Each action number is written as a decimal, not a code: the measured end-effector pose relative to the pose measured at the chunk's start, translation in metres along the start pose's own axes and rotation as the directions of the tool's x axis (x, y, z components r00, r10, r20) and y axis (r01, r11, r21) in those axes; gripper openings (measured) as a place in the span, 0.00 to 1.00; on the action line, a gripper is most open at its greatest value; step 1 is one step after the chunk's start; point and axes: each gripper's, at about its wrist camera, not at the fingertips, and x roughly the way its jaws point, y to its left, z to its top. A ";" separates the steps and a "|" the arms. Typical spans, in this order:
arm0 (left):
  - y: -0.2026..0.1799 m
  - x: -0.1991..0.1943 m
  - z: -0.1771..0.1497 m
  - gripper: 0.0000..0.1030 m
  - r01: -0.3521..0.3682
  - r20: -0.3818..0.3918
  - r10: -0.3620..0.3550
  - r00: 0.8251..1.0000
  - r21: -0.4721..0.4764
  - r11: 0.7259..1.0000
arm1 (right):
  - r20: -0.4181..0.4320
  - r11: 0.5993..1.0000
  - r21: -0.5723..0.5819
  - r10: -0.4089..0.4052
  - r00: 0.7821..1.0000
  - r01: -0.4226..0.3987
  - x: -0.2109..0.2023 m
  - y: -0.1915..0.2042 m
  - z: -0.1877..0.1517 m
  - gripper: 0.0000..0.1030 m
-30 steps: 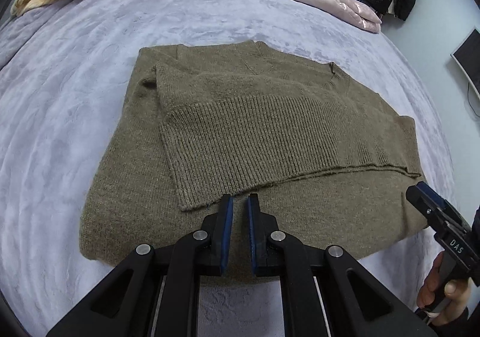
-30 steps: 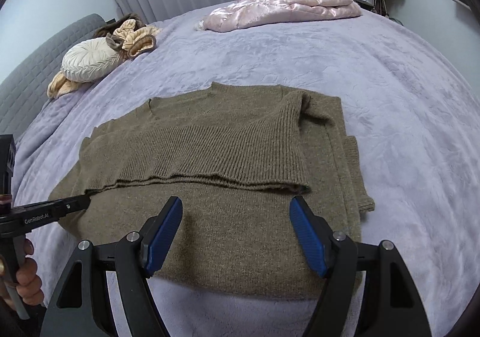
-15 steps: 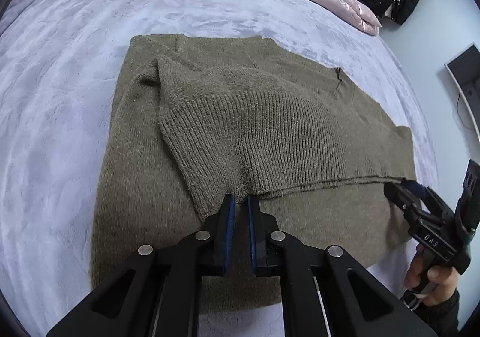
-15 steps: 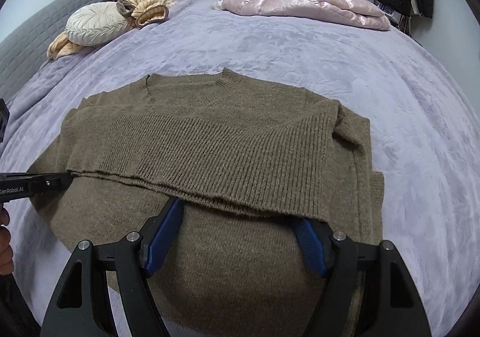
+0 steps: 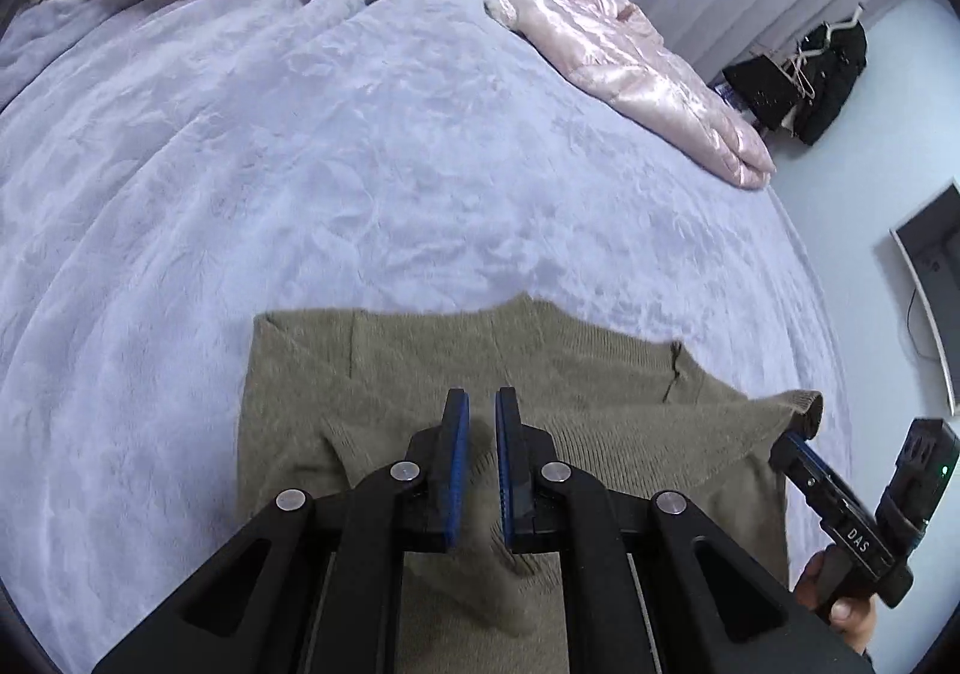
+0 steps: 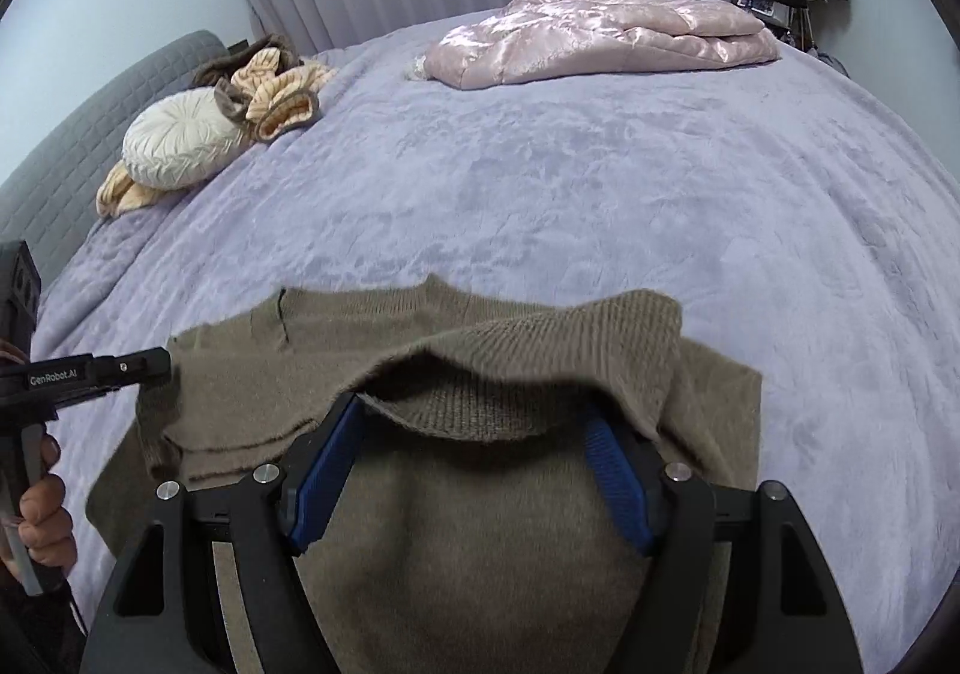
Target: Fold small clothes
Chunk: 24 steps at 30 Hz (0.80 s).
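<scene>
Olive-brown knit sweater (image 6: 480,524) lies on the bed (image 6: 600,182), part folded, at the near edge under both grippers. Fabric soft and fuzzy; body a fine flat knit, hem band ribbed. Neckline points toward the far side of the bed.

Left gripper (image 5: 478,470): black frame, blue pads, jaws pressed nearly together with only a thin gap. Sweater cloth shows behind that gap, blurred; whether any is pinched, cannot tell.

Right gripper (image 6: 474,470): jaws spread wide. The ribbed hem is raised and drapes over both blue pads, forming an arch with cloth sagging between them. Pads do not press on it.

A hand (image 6: 45,518) grips the left tool's handle at the left edge of the right wrist view.

Bed cover is lilac plush with a crushed, mottled nap. At the far side: a shiny pink quilted jacket (image 6: 600,35), folded flat; a round cream pleated cushion (image 6: 180,137); a striped tan garment (image 6: 276,92) bunched beside it. No containers here.
</scene>
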 end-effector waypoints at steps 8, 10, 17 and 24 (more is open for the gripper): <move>0.006 -0.021 -0.029 0.10 -0.076 -0.035 0.081 0.996 0.133 0.988 | 0.039 0.998 0.007 0.059 0.998 -0.059 -0.004 0.000 0.021 0.75; 0.001 -0.018 -0.055 0.10 -0.085 -0.088 0.110 0.990 0.251 0.964 | 0.030 0.999 -0.010 0.053 0.998 -0.052 -0.009 -0.005 0.011 0.75; -0.044 0.014 -0.113 0.10 -0.058 -0.161 0.172 0.972 0.543 0.837 | -0.062 0.996 -0.085 0.025 0.998 -0.030 -0.002 -0.012 -0.023 0.75; -0.061 0.040 -0.051 0.10 -0.023 -0.155 0.098 0.983 0.422 0.906 | -0.084 0.995 -0.104 -0.003 0.996 -0.005 0.010 -0.006 -0.019 0.75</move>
